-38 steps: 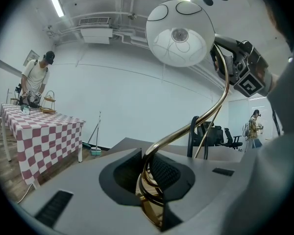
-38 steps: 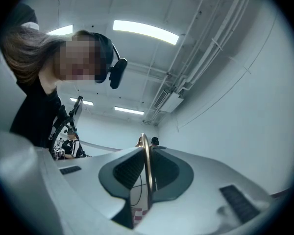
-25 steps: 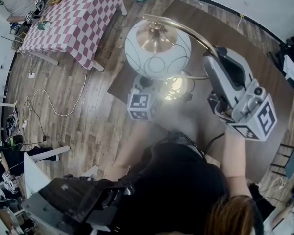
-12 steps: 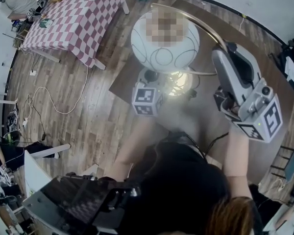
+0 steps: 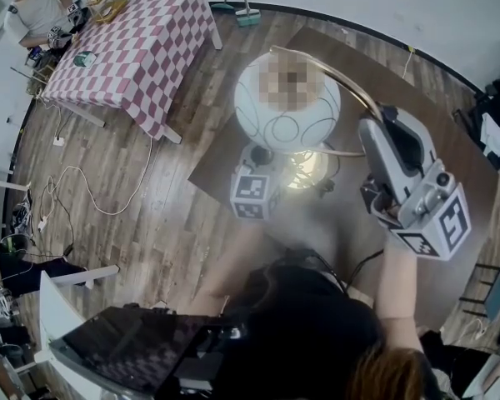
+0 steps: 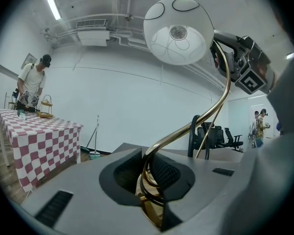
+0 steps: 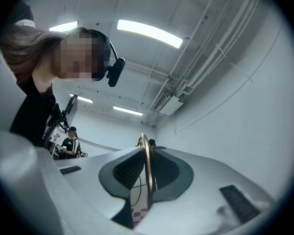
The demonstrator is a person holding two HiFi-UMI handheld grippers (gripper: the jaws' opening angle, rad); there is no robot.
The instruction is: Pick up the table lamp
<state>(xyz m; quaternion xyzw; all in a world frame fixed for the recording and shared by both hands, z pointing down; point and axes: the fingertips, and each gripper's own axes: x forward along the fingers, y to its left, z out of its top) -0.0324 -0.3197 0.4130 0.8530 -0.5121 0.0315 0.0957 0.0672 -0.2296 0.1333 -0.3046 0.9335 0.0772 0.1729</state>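
Head view looked down on a dark brown wooden desk (image 5: 450, 115). A table under a red-and-white checked cloth (image 5: 133, 40) stood well apart beyond the desk's left edge.

The table lamp (image 5: 275, 132) was by that left edge, toward the nearer corner. It had a white glass globe shade (image 6: 179, 31) with thin dark swirls, carried on a curved brass stem (image 6: 184, 129). Its long axis ran roughly upright. The shade was on top, its opening facing down, with the shiny brass base (image 5: 304, 162) beneath it. The stem arched out to the right between the two. Whether the base touched the desk could not be told.

The grey right gripper (image 5: 382, 117) reached in from the right and tilted slightly upward. In the right gripper view its jaws were nearly together, with the pads pressed on the thin stem, seen edge-on.

The left gripper (image 6: 148, 176) was low beside the base, its marker cube (image 5: 254, 197) toward the person. In the left gripper view its jaws were clamped on the brass coil at the stem's foot.
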